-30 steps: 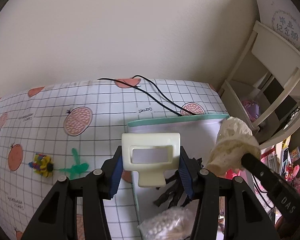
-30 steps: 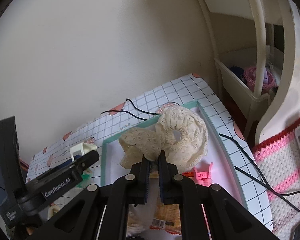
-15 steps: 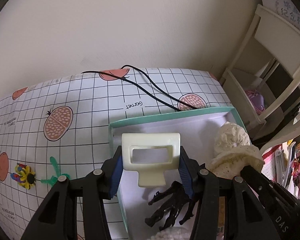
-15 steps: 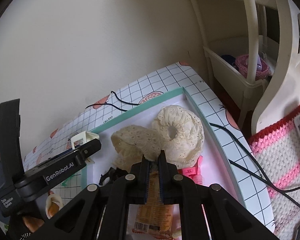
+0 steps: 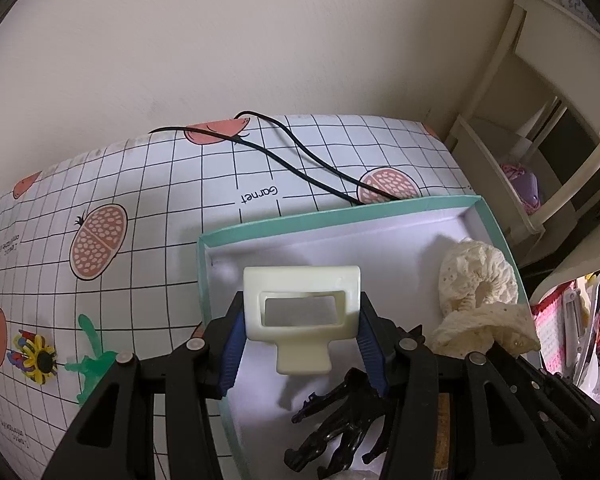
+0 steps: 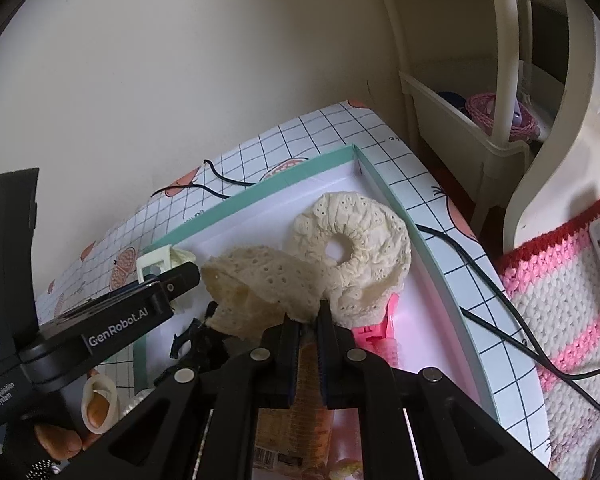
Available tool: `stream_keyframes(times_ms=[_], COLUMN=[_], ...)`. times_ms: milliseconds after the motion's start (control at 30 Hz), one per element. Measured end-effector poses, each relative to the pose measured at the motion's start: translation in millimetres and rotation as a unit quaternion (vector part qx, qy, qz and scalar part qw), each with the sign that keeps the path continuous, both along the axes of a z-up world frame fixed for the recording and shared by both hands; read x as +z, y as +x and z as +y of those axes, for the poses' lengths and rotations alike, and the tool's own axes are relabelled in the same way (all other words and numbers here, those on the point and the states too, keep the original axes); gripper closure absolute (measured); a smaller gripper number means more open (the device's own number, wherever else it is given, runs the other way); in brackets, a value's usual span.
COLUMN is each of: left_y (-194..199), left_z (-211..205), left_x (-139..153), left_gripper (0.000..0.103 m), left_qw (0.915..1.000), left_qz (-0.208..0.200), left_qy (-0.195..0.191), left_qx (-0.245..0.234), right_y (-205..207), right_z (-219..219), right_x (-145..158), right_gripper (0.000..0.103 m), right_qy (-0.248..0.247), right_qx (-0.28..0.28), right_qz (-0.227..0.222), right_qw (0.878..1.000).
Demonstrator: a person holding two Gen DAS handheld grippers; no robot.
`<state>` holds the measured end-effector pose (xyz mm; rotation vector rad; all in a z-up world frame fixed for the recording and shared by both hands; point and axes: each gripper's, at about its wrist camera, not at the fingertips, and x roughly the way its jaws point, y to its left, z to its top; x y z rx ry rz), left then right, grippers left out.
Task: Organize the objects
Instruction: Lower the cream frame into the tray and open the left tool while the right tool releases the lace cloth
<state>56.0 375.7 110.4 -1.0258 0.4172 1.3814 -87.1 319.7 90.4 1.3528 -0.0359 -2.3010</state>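
My left gripper is shut on a cream plastic hair clip, held just above the near left part of the teal-rimmed box. My right gripper is shut on the edge of a cream lace scrunchie, which hangs low over the box's white floor near the right wall. The same scrunchie shows at the right of the left wrist view. A black claw clip lies in the box below the cream clip. A pink clip lies under the scrunchie.
A black cable runs over the grid tablecloth behind the box. A green clip and a flower hair tie lie on the cloth at left. A snack packet sits in the box. A cream shelf and crocheted cover stand right.
Both grippers have come forward and down over the box. The scrunchie has dropped from above the box to near its floor, and the cream clip now hangs inside the box's near left corner.
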Motion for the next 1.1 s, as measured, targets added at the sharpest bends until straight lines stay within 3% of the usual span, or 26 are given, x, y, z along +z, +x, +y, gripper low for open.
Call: stream_keyframes(times_ms=[700,800,933,1100], left_y=[3,3,3,1], left_z=[2,2,0,-6], left_x=[-9,-8,-2,5], left_gripper=[0.05,0.05,0.049,0.049], left_qw=[0.9997,0.9997,0.9997,0.9996], left_qz=[0.007,0.006,0.005,0.002], left_qy=[-0.023,-0.024,-0.02,-0.016], left_qx=[0.007,0.008,0.011,0.021], right_y=[2,3,4,7], right_z=[-6,-6,-6,-10], right_x=[-2,-1,1,6], right_gripper=[0.092,0.088,0.075,0.07], right_qy=[0.021,0.022,0.02,0.031], right_qx=[0.01,0.01,0.014,0.022], right_qz=[-0.002,-0.002,-0.004,0.001], right_qw=[1.0,1.0,1.0,0.999])
